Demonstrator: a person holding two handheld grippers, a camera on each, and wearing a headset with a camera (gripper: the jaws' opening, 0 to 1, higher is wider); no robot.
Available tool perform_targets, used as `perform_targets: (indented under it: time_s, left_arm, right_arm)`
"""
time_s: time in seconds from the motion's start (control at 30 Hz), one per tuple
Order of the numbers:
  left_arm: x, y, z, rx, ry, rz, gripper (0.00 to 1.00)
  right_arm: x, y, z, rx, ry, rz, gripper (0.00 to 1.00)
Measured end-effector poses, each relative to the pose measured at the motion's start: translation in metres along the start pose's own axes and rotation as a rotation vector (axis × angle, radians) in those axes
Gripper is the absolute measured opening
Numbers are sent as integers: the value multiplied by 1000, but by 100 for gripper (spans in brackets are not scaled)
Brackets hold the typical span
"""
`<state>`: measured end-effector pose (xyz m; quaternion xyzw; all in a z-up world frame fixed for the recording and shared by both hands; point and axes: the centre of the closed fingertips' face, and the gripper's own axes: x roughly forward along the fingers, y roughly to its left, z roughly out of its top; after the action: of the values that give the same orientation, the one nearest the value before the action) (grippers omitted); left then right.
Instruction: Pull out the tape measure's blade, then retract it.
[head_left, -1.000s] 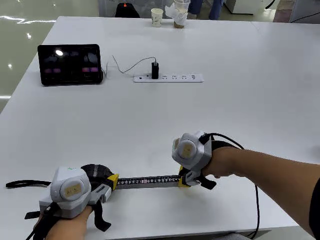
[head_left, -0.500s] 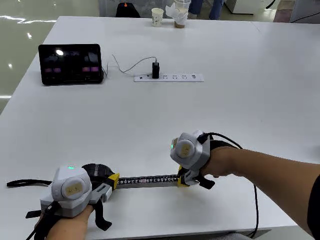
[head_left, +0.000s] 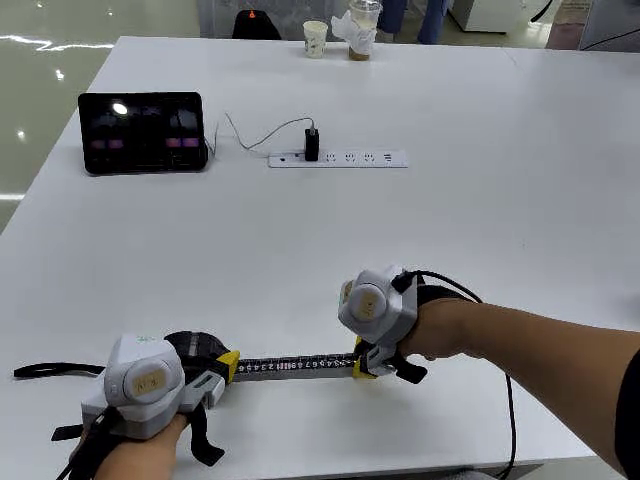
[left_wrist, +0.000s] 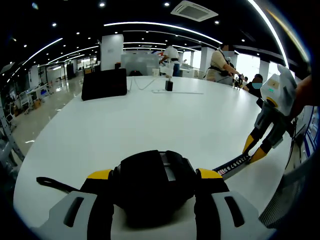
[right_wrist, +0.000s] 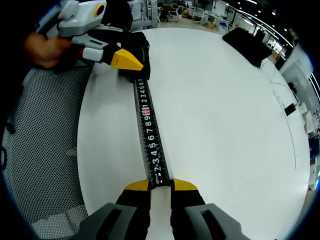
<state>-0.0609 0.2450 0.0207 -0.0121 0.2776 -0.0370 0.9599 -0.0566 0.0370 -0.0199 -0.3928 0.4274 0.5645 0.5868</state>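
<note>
Seemingly mid pull-out: left gripper (left_wrist: 154, 176) clamped on tape measure case (head_left: 192, 346), lower left; right gripper (right_wrist: 161, 186) pinching blade (right_wrist: 148, 125) tip, lower centre. Next: draw right gripper straight away, case held firm.

I see the tape measure (head_left: 195, 348) lying flat near the front edge of the table (head_left: 400, 250), to my left. It has a black, rounded case with a black strap (head_left: 50, 368) trailing off its far side. The left gripper (left_wrist: 154, 174) clamps the case. The blade (right_wrist: 150, 135), dark with white numerals, is partly drawn out. It runs straight along the tabletop to the right gripper (right_wrist: 160, 185), which pinches its tip.
</note>
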Motion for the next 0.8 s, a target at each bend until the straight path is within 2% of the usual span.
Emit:
perform_targets:
  time_s: [0.07,0.8]
  left_arm:
    - [0,0,0,0,0,0,61]
    - [1,0,0,1,1,0,61]
  right_arm:
    - [0,1,1,-19,6,-3,11]
    - [2,0,6,0,-15,5,11]
